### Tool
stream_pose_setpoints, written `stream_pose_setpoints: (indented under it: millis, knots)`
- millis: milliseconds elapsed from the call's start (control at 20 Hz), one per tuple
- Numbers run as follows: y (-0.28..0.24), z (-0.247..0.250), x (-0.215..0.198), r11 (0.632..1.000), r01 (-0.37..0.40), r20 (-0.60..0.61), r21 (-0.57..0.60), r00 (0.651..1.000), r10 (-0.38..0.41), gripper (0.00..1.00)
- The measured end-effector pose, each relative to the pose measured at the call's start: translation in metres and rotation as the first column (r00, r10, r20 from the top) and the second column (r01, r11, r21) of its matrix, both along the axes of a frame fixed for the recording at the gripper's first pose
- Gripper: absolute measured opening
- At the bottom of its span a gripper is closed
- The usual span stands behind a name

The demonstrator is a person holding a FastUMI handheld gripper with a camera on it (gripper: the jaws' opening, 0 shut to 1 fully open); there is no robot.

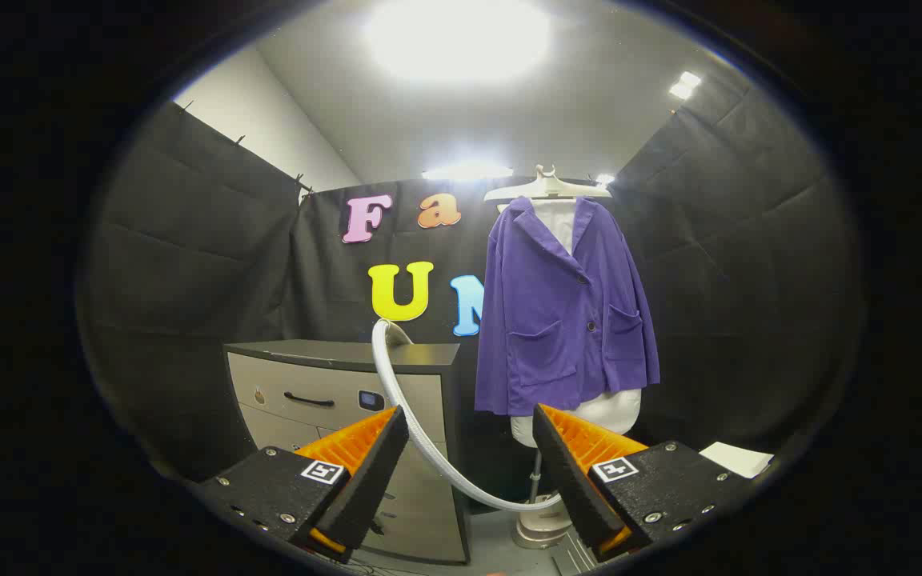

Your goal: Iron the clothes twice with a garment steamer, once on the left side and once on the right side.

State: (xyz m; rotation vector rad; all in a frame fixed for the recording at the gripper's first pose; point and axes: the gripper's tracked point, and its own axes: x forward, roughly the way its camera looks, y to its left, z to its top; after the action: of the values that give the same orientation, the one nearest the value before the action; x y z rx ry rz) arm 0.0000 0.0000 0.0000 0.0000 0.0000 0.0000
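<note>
In the gripper view, the gripper [469, 456] stands with its two fingers spread wide apart and nothing pressed between them, so the tool is released and holds no object. In the gap between the fingers, and passing behind the left one, runs a pale ribbed steamer hose [405, 400], which climbs from low on the floor in a long curve up to the top of a grey cabinet with a dark top, a drawer front and a dark handle [333, 392]. The hose's lower end reaches a cream-coloured steamer base unit [539, 524] that sits on the floor just ahead of the right finger, partly hidden by it. Beyond the fingers, well apart from them, a purple button-front jacket with two patch pockets [565, 312] hangs over a white dress form [613, 412], whose rounded bottom shows under the jacket's hem. A thin metal pole [537, 472] carries the form down toward the base. Above the collar a white plastic hanger [547, 188] rests across the shoulders. The jacket hangs to the right of the cabinet, in front of the black cloth wall. A flat white sheet [737, 458] lies low beyond the right finger.
</note>
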Motion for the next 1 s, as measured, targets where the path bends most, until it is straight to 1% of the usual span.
stream_pose_setpoints:
  millis: [400,750,850,1000]
  knots:
    - [0.003,0.009,-0.005,1.000,-0.012,0.017,-0.004,1.000,0.012,0.96]
    - [0.006,0.020,-0.006,1.000,-0.005,0.026,-0.010,1.000,0.005,0.96]
    - [0.011,0.025,-0.006,1.000,-0.012,0.025,-0.010,1.000,0.013,0.96]
    - [0.018,0.046,0.000,1.000,-0.023,0.054,-0.003,0.998,0.023,0.96]
